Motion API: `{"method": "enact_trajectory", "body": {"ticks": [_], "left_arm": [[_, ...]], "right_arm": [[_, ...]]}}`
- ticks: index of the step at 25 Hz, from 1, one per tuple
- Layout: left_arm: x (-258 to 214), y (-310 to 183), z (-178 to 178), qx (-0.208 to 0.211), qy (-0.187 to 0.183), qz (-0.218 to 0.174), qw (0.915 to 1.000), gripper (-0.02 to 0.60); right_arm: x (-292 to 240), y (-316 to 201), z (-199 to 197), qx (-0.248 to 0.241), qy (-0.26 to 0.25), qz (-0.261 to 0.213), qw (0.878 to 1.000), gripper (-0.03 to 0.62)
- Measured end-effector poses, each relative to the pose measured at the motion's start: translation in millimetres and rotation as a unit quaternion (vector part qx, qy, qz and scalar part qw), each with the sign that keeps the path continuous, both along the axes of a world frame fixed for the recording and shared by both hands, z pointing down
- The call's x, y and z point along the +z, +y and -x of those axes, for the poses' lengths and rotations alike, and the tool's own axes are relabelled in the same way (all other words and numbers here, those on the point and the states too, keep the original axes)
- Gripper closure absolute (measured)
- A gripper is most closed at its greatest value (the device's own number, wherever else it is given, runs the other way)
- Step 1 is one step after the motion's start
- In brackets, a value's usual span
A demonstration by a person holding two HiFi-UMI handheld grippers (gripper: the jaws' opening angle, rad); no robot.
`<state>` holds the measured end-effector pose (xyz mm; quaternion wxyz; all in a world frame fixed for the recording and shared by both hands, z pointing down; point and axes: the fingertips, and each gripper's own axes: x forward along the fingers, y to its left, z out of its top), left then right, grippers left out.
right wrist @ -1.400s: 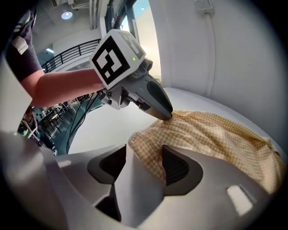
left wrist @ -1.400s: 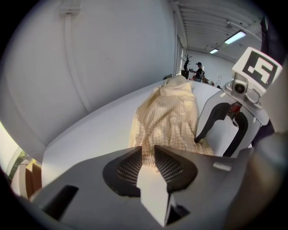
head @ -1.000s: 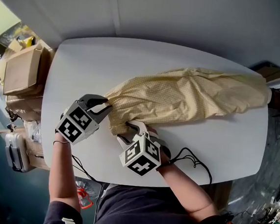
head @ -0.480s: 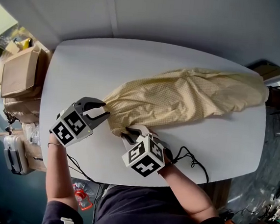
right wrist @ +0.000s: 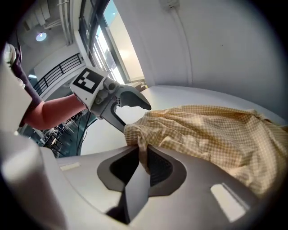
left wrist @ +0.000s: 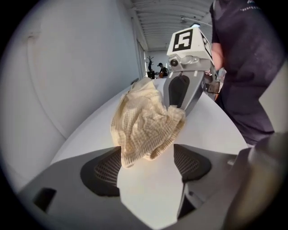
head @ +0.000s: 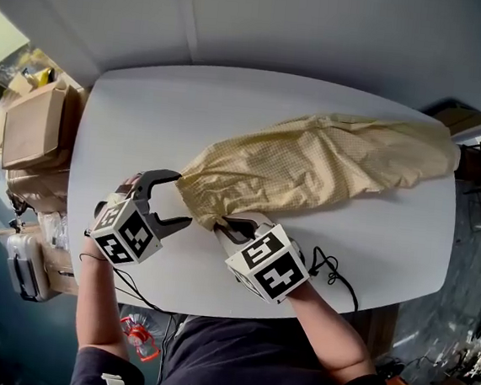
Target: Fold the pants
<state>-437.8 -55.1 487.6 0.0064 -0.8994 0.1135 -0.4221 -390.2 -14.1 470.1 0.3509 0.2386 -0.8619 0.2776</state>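
Yellow checked pants (head: 328,162) lie stretched across the white table (head: 147,111), one end at the near left. My left gripper (head: 181,199) stands beside that end with its jaws opening wide. In the left gripper view the hem (left wrist: 144,121) hangs loose between the pads, close to the left pad (left wrist: 105,168), and is not pinched. My right gripper (head: 233,226) is closing on the lower corner of the same end. The right gripper view shows a fold of the pants (right wrist: 211,130) squeezed between its pads (right wrist: 157,166). The left gripper (right wrist: 121,103) appears just behind the fold.
Cardboard boxes (head: 36,121) stand off the table's left side, with a case (head: 27,260) below them. A black cable (head: 330,268) trails over the near table edge by my right arm. The pants' far end reaches the right edge.
The left jaws have swung open off the pants' end and the gripper has rolled. The right jaws have closed on the hem and the right gripper has rolled and risen a little.
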Motion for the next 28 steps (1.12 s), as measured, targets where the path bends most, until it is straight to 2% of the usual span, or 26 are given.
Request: {"method": "enact_trajectory", "body": {"ticks": [2, 4, 7, 9, 11, 13, 16, 23, 28], "left_arm": [[-1, 1, -11, 0.020, 0.000, -0.024, 0.9995, 0.202], [4, 2, -17, 0.037, -0.013, -0.030, 0.9988, 0.209], [7, 2, -21, 0.051, -0.022, -0.029, 0.9980, 0.266], [6, 2, -23, 0.060, -0.024, -0.036, 0.9972, 0.342], [3, 3, -25, 0.067, -0.026, -0.043, 0.9965, 0.453], [0, 4, -27, 0.073, -0.029, -0.046, 0.9958, 0.492], [-2, 11, -24, 0.086, -0.043, -0.035, 0.9947, 0.509], [-12, 49, 8, 0.096, -0.096, 0.030, 0.9903, 0.512], [-30, 61, 23, 0.055, -0.061, 0.076, 0.9937, 0.508]], "right_arm": [[-5, 0, -2, 0.005, -0.003, -0.001, 1.000, 0.542], [-12, -1, -3, 0.010, -0.010, -0.003, 1.000, 0.542], [-23, -4, -5, 0.022, -0.025, -0.003, 0.999, 0.542], [-27, -6, -8, 0.030, -0.031, -0.002, 0.999, 0.542], [-29, -5, -11, 0.036, -0.033, -0.002, 0.999, 0.543], [-31, -3, -13, 0.036, -0.034, -0.003, 0.999, 0.543], [-32, 3, -9, 0.025, -0.031, -0.001, 0.999, 0.543], [-40, 36, 20, -0.035, -0.049, 0.028, 0.998, 0.543], [-54, 49, 32, -0.055, -0.068, 0.023, 0.996, 0.543]]}}
